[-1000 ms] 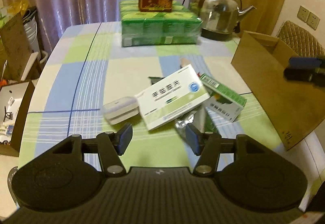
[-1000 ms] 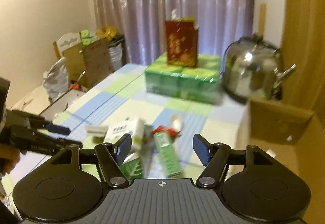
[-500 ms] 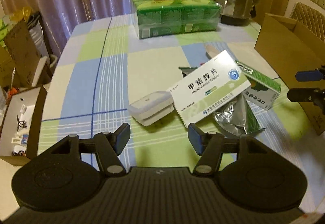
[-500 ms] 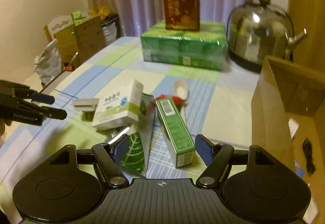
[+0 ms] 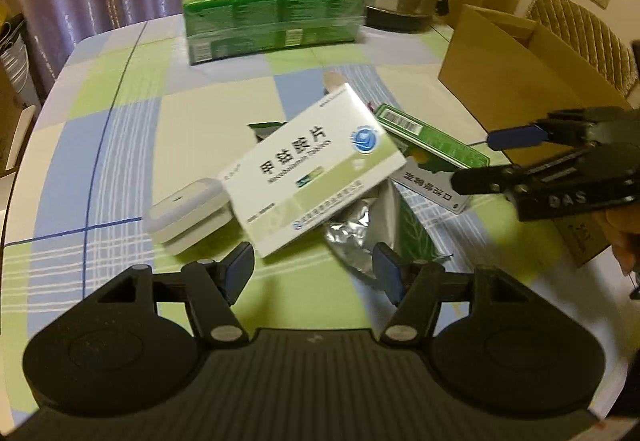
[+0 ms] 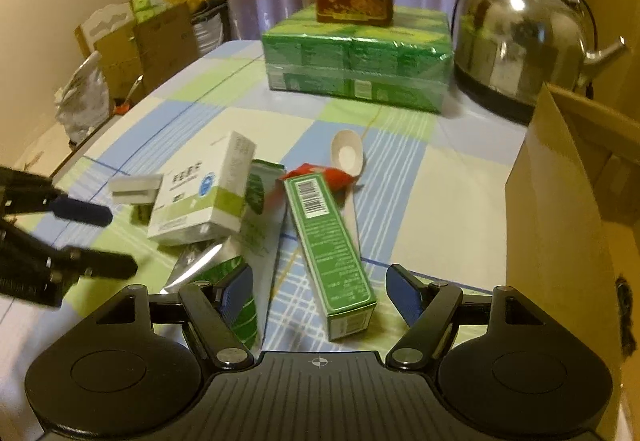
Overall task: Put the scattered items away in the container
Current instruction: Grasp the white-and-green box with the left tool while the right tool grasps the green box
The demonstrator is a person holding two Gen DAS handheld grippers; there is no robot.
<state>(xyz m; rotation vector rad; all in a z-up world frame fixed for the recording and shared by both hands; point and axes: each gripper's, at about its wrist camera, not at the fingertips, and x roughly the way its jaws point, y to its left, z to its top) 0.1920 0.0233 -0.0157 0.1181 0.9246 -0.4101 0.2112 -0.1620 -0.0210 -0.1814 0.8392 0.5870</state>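
Medicine boxes (image 5: 316, 177) lie heaped on the checked tablecloth (image 5: 120, 129), just ahead of both empty, spread grippers, left (image 5: 313, 271) and right (image 6: 320, 287). Beside the heap, the cardboard carton (image 6: 560, 209) stands open, contents unclear.

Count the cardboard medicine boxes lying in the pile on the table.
2. The white and green box lies tilted on top of the pile; the long green box lies flat beside it, nearer the cardboard container. Others may be hidden underneath.
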